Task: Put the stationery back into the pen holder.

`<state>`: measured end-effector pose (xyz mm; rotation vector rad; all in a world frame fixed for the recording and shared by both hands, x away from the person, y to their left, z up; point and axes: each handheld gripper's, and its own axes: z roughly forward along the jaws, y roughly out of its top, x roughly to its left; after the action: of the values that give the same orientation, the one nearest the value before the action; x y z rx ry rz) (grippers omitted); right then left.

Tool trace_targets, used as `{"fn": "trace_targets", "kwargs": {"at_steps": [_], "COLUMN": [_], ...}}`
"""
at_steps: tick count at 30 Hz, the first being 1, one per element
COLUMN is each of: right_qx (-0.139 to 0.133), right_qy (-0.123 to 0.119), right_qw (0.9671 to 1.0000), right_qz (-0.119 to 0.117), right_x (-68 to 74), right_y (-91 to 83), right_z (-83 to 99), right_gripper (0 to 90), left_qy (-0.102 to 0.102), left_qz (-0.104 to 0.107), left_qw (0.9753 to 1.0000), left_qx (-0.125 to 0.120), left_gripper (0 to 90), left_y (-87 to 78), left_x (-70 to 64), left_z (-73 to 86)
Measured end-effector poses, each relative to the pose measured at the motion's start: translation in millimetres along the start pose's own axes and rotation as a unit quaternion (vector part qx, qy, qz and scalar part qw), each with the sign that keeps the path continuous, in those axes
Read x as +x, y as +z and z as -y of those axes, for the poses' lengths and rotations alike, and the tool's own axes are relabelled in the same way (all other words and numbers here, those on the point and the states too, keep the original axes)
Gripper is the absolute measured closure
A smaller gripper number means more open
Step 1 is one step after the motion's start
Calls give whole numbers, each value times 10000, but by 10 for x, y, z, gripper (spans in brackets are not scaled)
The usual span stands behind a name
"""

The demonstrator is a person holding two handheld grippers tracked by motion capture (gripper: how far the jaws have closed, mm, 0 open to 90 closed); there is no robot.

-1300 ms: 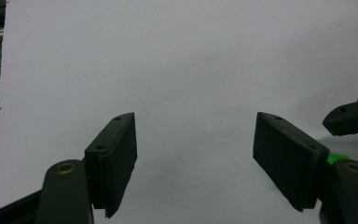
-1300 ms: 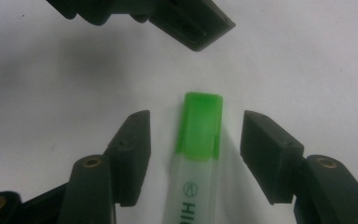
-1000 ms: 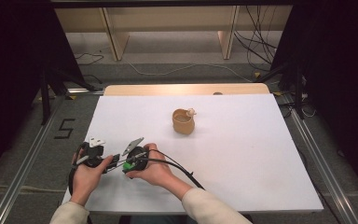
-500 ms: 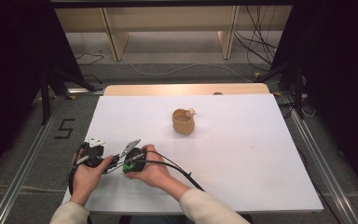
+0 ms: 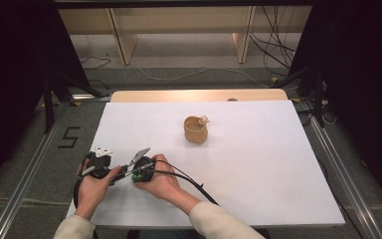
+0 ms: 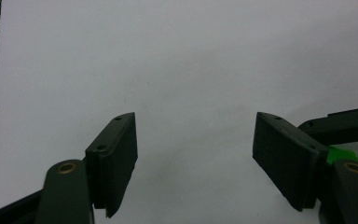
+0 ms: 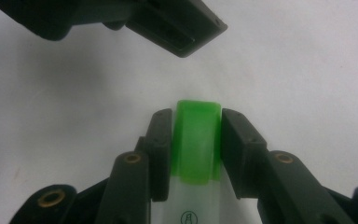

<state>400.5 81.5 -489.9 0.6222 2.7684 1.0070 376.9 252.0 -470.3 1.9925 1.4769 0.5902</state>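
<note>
From above, both tools are held close together at the white bench's (image 5: 258, 164) near-left corner; a cup (image 5: 195, 129) stands well apart. The left tool (image 6: 193, 154) is seen spread wide, empty. The right tool (image 7: 191, 140) is clamped on a green-capped marker (image 7: 196, 140), apparently presented for uncapping.

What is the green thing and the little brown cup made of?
The green cap, pinched in the right gripper, looks like smooth plastic: glossy and slightly see-through. The cup looks like matte clay or wood, tan and dull, though it's too far off to be sure.
</note>
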Motion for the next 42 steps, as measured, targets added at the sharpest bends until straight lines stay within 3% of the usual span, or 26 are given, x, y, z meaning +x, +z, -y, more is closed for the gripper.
{"fn": "trace_targets", "kwargs": {"at_steps": [18,26,35,40,42], "right_qx": [39,-9,-421,-771,-1013], "right_qy": [90,280,459,590,661], "right_qw": [9999,9996,9980,9953,9927], "right_qz": [58,-92,-115,-78,-25], "right_x": [3,-34,-138,-212,-260], "right_y": [-2,-20,-214,-396,-518], "right_z": [-12,-1,68,122,163], "right_gripper": [674,674,674,674,674], "left_qy": [8,-7,-69,-55,-43], "left_qz": [11,-4,-44,1,48], "left_qw": [10000,10000,9998,9998,9997], "left_qx": [-2,-30,-154,-211,-230], "left_gripper": [308,307,312,312,311], "left_y": [5,-6,-44,-74,-88], "left_x": [-3,11,17,-19,-46], "left_z": [1,9,17,41,58]}}
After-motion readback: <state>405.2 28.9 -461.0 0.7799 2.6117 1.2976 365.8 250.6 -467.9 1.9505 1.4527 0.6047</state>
